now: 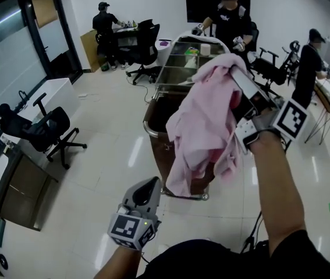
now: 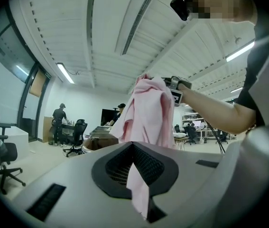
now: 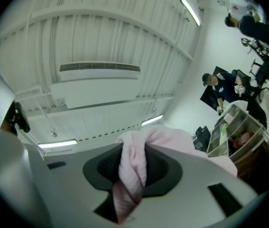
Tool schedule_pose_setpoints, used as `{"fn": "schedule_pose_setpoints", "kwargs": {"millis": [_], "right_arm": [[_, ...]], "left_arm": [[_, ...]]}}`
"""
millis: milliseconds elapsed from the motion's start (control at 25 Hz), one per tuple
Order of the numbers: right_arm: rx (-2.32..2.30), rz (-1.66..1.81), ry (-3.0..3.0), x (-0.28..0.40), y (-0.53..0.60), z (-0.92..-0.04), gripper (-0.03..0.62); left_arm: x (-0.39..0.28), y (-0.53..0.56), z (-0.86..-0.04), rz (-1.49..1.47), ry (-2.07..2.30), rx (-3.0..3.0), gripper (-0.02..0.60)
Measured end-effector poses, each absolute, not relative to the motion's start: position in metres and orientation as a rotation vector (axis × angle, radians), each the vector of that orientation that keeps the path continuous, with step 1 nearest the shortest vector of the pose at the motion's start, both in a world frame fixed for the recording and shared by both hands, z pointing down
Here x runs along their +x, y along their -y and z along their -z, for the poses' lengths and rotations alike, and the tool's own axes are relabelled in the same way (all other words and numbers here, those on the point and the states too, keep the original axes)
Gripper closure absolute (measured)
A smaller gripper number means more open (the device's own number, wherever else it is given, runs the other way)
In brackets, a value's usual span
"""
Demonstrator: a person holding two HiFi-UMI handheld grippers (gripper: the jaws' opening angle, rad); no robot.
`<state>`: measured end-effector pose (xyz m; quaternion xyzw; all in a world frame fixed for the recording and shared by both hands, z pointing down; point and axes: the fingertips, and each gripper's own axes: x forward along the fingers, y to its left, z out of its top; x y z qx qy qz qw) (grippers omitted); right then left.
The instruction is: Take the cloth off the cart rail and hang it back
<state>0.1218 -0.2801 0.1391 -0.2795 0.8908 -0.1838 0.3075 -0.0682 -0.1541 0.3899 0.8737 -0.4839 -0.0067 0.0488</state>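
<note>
My right gripper (image 1: 233,75) is raised over the cart (image 1: 153,92) and is shut on a pink cloth (image 1: 202,115). The cloth hangs off it in loose folds, clear of the cart's front rail (image 1: 147,128). In the right gripper view a twisted bunch of the cloth (image 3: 133,167) is pinched between the jaws of the right gripper (image 3: 134,148). My left gripper (image 1: 152,185) is low, by the cloth's bottom corner. In the left gripper view a strip of the cloth (image 2: 139,189) runs between that gripper's jaws (image 2: 134,148), while the main drape (image 2: 148,113) hangs just ahead.
The cart's steel top trays (image 1: 188,57) hold small items. A person (image 1: 229,22) stands at its far end, another (image 1: 103,31) at a back desk, a third (image 1: 310,68) at the right. Office chairs (image 1: 51,129) (image 1: 144,48) and a desk (image 1: 13,179) are at the left.
</note>
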Motion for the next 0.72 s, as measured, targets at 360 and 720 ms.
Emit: {"fn": "schedule_pose_setpoints", "kwargs": {"millis": [360, 720], "right_arm": [[-1.021, 0.721, -2.324, 0.107, 0.417, -0.238, 0.48], [-1.194, 0.979, -2.305, 0.11, 0.48, -0.353, 0.474]], "left_arm": [[-0.082, 0.145, -0.395, 0.017, 1.519, 2.617, 0.581], [-0.089, 0.14, -0.41, -0.008, 1.554, 2.562, 0.581]]}}
